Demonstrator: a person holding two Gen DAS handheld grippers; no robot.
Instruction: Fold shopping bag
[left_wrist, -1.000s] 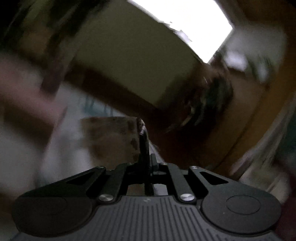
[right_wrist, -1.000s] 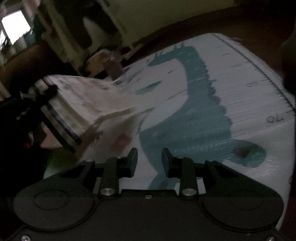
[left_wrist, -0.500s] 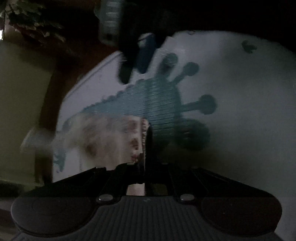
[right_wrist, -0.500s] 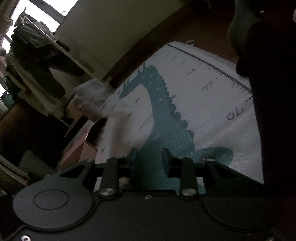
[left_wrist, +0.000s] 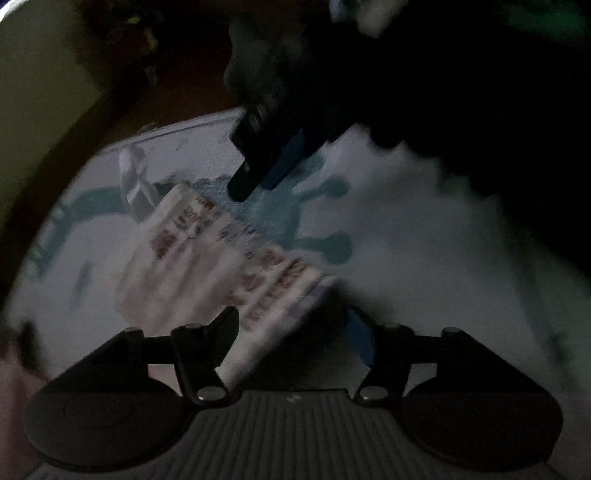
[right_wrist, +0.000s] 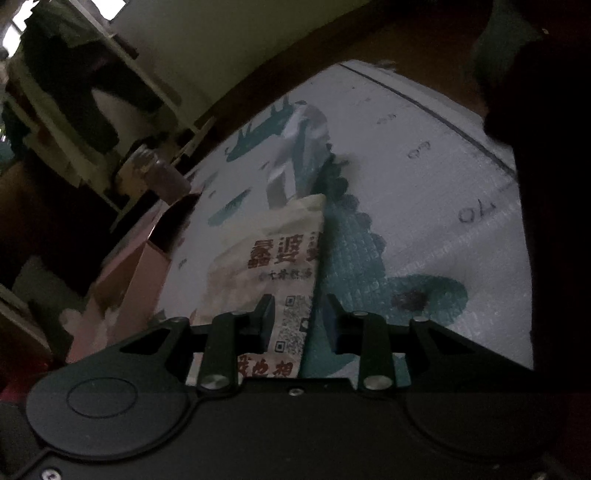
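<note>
The shopping bag (left_wrist: 221, 258) is cream cloth with red print and lies flat on the play mat (left_wrist: 406, 236), blurred by motion. Its white handles (left_wrist: 135, 181) trail away at the far end. My left gripper (left_wrist: 291, 328) is open, and the bag's near corner lies between and below its fingers. In the right wrist view the bag (right_wrist: 273, 258) runs lengthwise away from me, handles (right_wrist: 295, 155) farthest. My right gripper (right_wrist: 300, 310) is open just above the bag's near end, over its right edge. The right gripper (left_wrist: 258, 177) also shows in the left wrist view, beyond the bag.
The mat (right_wrist: 424, 192) is pale with a teal dinosaur print and a ruler scale. A pink cardboard box (right_wrist: 129, 280) stands at its left edge, with shelves and clutter (right_wrist: 85, 92) behind. A person's dark leg (right_wrist: 546, 184) borders the mat on the right.
My left gripper was shut on the bag and swinging it down; now it is open and the bag lies on the mat. The right gripper has come over the bag's near end.
</note>
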